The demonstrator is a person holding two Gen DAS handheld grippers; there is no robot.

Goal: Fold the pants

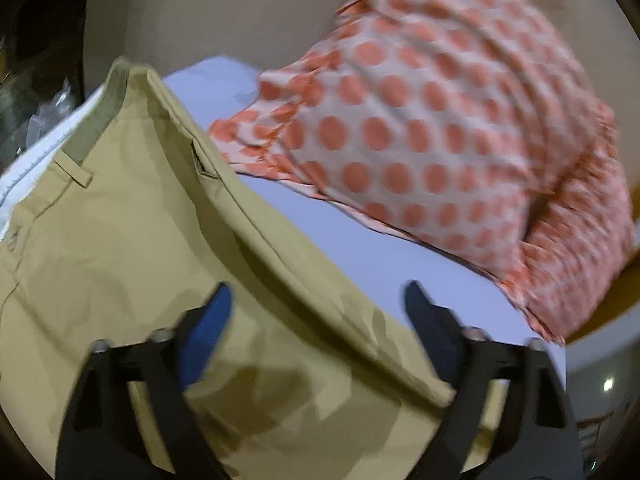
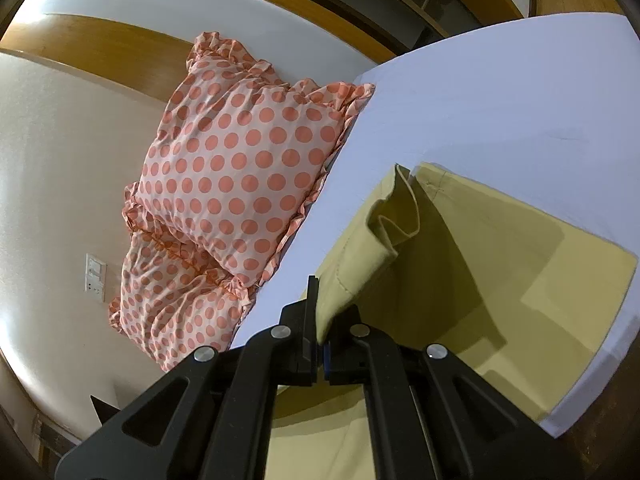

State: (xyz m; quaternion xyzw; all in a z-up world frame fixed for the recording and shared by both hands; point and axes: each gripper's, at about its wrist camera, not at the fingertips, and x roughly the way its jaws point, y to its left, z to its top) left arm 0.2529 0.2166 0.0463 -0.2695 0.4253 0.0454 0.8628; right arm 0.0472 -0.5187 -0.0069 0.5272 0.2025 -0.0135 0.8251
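Observation:
Khaki pants [image 1: 168, 248] lie on a white bed sheet [image 1: 360, 248], waistband and belt loop toward the upper left in the left wrist view. My left gripper [image 1: 318, 300] is open just above the pants, jaws wide apart, empty. In the right wrist view my right gripper [image 2: 326, 304] is shut on a lifted fold of the pants [image 2: 460, 280], which hangs from the jaws above the flat part on the sheet [image 2: 500, 112].
Two pillows with orange dots [image 2: 232, 176] lean at the head of the bed; they also show in the left wrist view [image 1: 440, 120]. A wooden headboard [image 2: 100, 52] and a wall with a switch plate [image 2: 95, 272] are behind them.

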